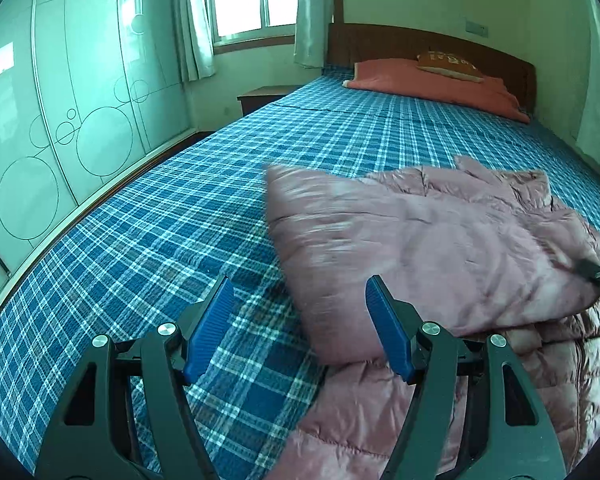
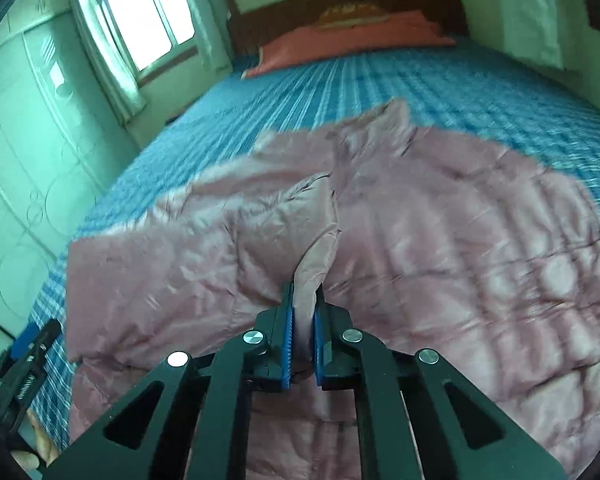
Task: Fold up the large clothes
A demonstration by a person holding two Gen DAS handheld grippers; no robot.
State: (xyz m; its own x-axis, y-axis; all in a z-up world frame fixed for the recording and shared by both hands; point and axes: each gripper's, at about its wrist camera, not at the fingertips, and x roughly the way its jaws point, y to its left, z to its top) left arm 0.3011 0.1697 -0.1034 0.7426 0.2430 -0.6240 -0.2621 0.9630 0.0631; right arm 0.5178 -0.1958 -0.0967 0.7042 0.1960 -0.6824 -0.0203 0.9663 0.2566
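Note:
A pink quilted puffer jacket [image 1: 432,248] lies spread on the blue plaid bed [image 1: 172,216]. My left gripper [image 1: 300,292] is open and empty, low over the bed at the jacket's near left edge. In the right wrist view the jacket [image 2: 440,240] fills the middle, blurred by motion. My right gripper [image 2: 304,300] is shut on a fold of the jacket's fabric and holds it raised above the rest. The right gripper's tip also shows at the right edge of the left wrist view [image 1: 596,274]. The left gripper shows at the lower left of the right wrist view [image 2: 32,344].
A red pillow [image 1: 432,84] with a small brown cushion [image 1: 448,65] lies at the wooden headboard [image 1: 420,44]. A pale wardrobe [image 1: 60,120] runs along the bed's left side. A window with curtains [image 1: 252,0] and a bedside table [image 1: 264,96] stand at the far left.

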